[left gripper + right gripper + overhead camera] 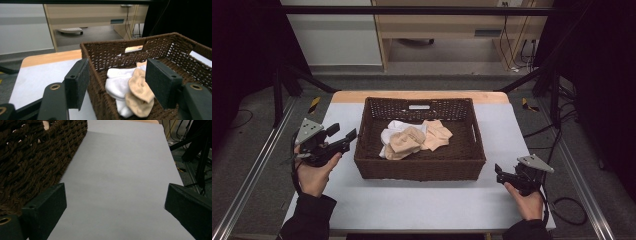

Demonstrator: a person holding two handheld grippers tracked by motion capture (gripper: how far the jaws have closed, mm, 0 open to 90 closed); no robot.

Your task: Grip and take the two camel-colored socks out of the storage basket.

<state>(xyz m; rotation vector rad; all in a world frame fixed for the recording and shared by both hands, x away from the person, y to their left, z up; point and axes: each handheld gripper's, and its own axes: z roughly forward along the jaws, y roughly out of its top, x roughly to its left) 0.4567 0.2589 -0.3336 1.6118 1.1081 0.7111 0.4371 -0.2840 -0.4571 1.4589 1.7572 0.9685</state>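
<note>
Socks (414, 137) lie heaped in the wicker basket (419, 169); left tool (343, 137) and right tool (498, 171) flank it, both wide.

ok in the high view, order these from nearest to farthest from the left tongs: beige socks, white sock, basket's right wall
1. white sock, at the pile's left side
2. beige socks, mid-basket, just right of it
3. basket's right wall, far side from the left tongs

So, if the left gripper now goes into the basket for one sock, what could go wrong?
1. The left gripper, open, straddles the basket wall; closing or pushing forward could pinch or shove the wicker.
2. The beige socks and white socks lie overlapping in a pile, so one pinch may lift several.
3. The right gripper is open over the table, not steadying the basket, which might slide.
</note>
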